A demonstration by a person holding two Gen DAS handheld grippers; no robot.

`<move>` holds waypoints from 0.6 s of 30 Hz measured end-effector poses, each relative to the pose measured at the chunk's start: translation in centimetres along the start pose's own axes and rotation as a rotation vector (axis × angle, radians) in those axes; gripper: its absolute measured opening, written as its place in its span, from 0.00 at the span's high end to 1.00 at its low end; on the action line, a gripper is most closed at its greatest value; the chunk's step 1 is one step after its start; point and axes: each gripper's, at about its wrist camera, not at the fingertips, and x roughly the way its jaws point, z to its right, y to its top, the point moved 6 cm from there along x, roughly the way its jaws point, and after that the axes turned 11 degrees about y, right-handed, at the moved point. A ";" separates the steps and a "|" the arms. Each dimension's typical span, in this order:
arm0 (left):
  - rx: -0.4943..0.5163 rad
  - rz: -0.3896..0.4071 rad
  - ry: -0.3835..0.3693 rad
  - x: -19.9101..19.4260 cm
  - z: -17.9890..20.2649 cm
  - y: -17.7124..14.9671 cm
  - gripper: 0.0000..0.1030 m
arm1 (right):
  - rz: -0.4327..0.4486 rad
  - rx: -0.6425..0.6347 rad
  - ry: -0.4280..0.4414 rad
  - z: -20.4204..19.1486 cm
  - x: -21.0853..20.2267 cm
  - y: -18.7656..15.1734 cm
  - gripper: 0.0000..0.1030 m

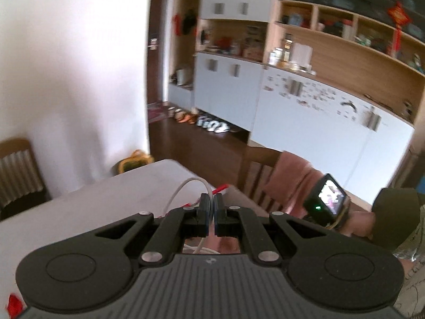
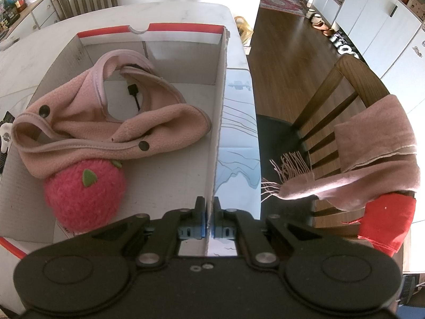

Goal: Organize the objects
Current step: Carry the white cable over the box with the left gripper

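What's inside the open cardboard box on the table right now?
In the cardboard box lie a pink fleece garment with dark snaps, a fuzzy red strawberry plush partly beneath it, and a small black cable. Anything else beneath the fleece is hidden.

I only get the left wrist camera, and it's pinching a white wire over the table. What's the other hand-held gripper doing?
Observer: The right hand-held gripper is shut on the side wall of a cardboard box.
Operator: Ooh, what's inside the box?
Observer: A pink fleece garment with dark snap buttons lies in it.
Operator: Anything else in there?
Observer: A red strawberry plush sits partly under the fleece, at the near end of the box.
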 end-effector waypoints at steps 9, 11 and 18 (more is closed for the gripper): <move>0.076 0.008 -0.127 4.4 5.9 1.1 0.98 | 0.000 0.002 0.001 0.0 0.0 0.0 0.98; 0.103 0.007 -0.137 5.1 6.8 0.9 0.98 | 0.001 0.001 0.000 0.0 0.0 0.0 0.98; 0.133 -0.017 -0.170 8.6 8.4 -0.9 0.98 | 0.002 0.002 0.002 0.2 0.0 0.0 0.98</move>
